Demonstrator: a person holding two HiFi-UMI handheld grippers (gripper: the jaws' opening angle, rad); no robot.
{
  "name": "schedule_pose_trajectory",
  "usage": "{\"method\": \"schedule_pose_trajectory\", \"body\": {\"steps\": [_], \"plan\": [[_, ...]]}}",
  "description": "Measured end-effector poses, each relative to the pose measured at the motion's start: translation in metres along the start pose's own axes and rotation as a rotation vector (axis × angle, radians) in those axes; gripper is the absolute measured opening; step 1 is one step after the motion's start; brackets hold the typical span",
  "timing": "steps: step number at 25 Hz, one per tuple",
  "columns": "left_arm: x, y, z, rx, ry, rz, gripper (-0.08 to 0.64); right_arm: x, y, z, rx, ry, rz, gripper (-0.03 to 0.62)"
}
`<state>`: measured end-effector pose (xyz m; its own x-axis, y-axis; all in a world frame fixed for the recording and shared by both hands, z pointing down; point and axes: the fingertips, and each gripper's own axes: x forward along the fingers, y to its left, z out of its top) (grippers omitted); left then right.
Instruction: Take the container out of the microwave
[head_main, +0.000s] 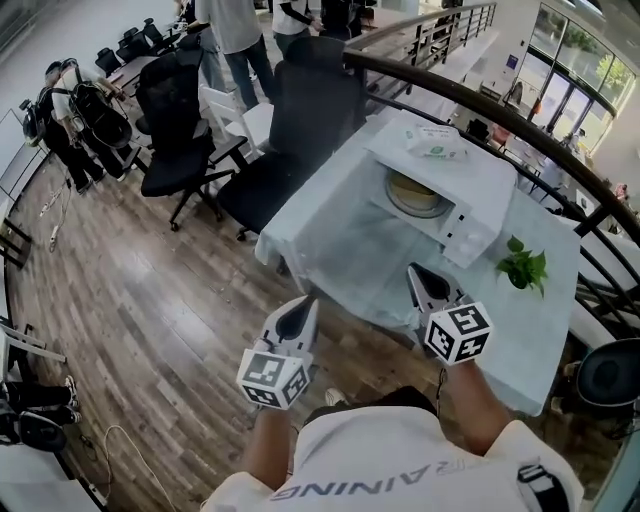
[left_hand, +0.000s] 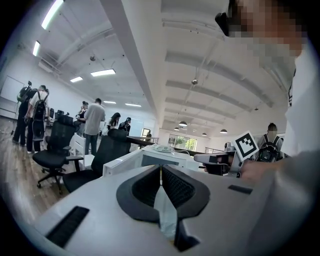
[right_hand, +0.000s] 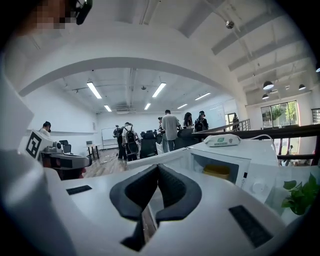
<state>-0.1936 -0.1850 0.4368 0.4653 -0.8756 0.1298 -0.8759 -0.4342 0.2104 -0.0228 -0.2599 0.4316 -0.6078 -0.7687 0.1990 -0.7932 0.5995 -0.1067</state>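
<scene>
plainly, the yellow container (right_hand: 217, 171) sits inside the open microwave (head_main: 478, 170), left claw (head_main: 307, 301) and right claw (head_main: 416, 271) closed, empty.

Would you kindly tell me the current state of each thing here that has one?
Microwave: door open.
Container: inside the microwave, not yet taken out.
Left gripper: shut, empty.
Right gripper: shut, empty.
Plant: upright.
</scene>
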Motion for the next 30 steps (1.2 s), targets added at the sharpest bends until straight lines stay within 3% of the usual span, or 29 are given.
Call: {"method": "schedule_pose_trajectory", "body": {"steps": [8, 14, 18, 25, 30], "plan": [[0.032, 0.0, -0.007, -0.01, 0.036, -0.104, 0.037, -0.003, -0.025, -0.014, 0.031, 0.029, -0.102, 0.021], [0.07, -0.004, -0.01, -0.005, 0.06, -0.143, 0.037, 0.011, -0.055, -0.031, 0.031, 0.079, -0.122, 0.023], [0.099, -0.013, -0.003, 0.004, 0.057, -0.156, 0.037, 0.032, -0.078, -0.033, -0.023, 0.149, -0.123, 0.022], [0.152, -0.012, 0.004, 0.009, 0.057, -0.173, 0.037, 0.065, -0.119, -0.027, -0.078, 0.185, -0.125, 0.023], [0.168, -0.004, -0.004, -0.008, 0.075, -0.163, 0.037, 0.1, -0.133, -0.044, -0.206, 0.295, -0.103, 0.023]]}}
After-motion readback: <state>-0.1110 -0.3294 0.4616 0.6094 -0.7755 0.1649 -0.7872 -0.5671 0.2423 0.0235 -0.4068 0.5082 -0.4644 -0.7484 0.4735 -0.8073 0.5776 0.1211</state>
